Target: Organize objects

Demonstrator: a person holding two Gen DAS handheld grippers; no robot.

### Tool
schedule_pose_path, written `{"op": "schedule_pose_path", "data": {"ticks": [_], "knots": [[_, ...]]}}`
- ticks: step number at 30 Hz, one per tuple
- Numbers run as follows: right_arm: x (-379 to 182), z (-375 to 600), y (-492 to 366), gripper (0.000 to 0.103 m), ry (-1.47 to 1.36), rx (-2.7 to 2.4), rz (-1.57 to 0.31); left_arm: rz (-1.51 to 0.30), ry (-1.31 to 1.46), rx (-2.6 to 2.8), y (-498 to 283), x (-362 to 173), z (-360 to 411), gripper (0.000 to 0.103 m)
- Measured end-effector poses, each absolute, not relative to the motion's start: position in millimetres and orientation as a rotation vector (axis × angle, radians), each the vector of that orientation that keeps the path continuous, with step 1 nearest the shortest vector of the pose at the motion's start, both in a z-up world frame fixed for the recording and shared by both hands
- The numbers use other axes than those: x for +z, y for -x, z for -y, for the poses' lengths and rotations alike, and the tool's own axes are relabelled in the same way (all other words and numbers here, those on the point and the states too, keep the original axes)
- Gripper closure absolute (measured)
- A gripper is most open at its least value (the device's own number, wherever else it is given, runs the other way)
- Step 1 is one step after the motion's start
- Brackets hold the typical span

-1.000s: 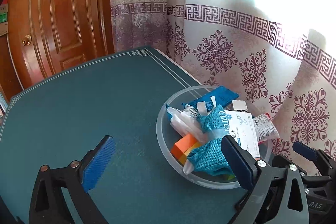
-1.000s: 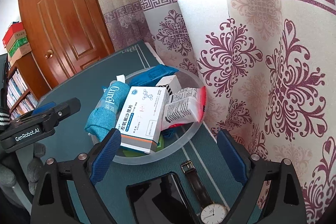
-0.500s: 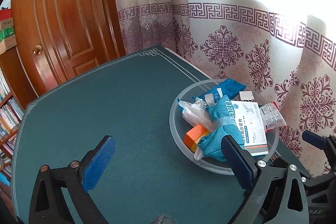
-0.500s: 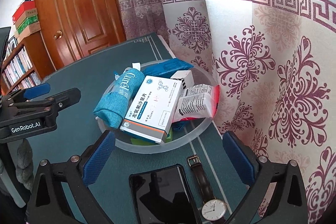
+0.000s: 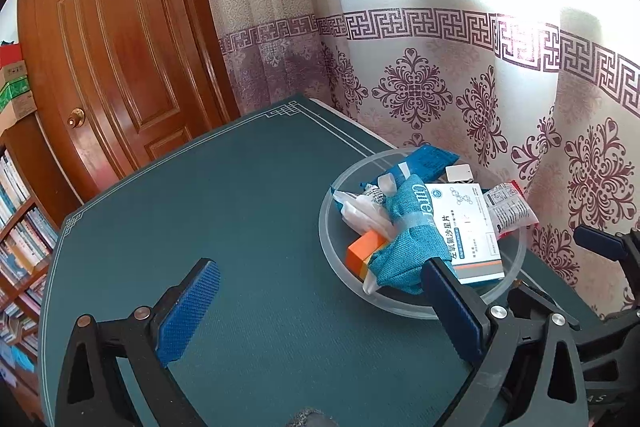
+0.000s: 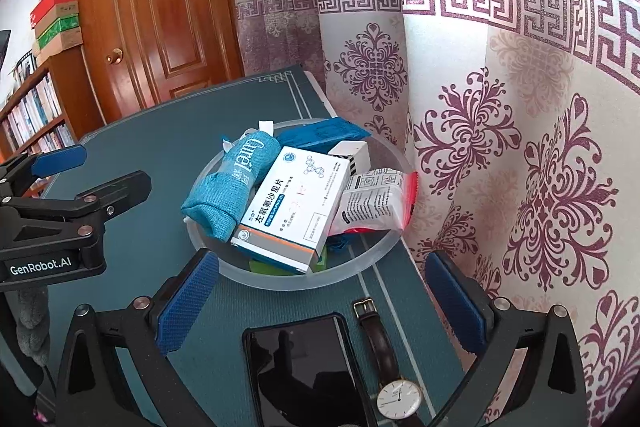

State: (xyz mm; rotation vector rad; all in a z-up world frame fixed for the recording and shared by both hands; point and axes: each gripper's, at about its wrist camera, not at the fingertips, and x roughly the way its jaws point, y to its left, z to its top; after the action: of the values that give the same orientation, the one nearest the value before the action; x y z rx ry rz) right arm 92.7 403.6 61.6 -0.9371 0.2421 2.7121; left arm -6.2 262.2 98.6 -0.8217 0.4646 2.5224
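Table (image 5: 248,211): a dark teal top with a pale border line is seen across the lower half of both views; a patterned curtain (image 6: 520,155) hangs along its right edge.
Door (image 5: 132,59): a brown panelled door is shown at upper left, with a bookshelf (image 6: 36,115) at the left edge.
Bowl (image 6: 360,267): a clear round bowl is set on the table near the curtain, at centre of the right wrist view and right of centre in the left wrist view (image 5: 332,255); the sorted objects are heaped inside it.
Medicine box (image 6: 296,211): a white box with blue print is laid slantwise on top of the heap.
Teal pouch (image 6: 232,187): a woven pouch lies against the box's left side.
Blue packet (image 6: 320,137): it is seen at the far rim of the bowl.
White sachet (image 6: 372,203): a printed sachet with a red edge rests at the box's right.
Phone (image 6: 308,375): a black phone lies flat on the table below the bowl, outside it.
Wristwatch (image 6: 386,355): it is laid just right of the phone, dial toward the bottom edge.
Orange block (image 5: 362,251): it is partly covered by the pouch.
Right gripper (image 6: 320,307): the fingers are spread wide, having just been opening, with nothing pressed by the pads; the phone and watch appear below between them.
Left gripper (image 5: 320,307): the fingers are spread wide over bare table, nothing gripped; it is also seen at the left edge of the right wrist view (image 6: 56,187).
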Motion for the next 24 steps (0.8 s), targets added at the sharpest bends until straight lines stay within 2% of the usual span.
{"op": "schedule_pose_path", "data": {"ticks": [24], "knots": [[54.7,-405.1,-89.5,0.000,0.956,2.697,-0.243,-0.502,0.832,2.464,-0.6,91.0,-272.0,0.000]]}}
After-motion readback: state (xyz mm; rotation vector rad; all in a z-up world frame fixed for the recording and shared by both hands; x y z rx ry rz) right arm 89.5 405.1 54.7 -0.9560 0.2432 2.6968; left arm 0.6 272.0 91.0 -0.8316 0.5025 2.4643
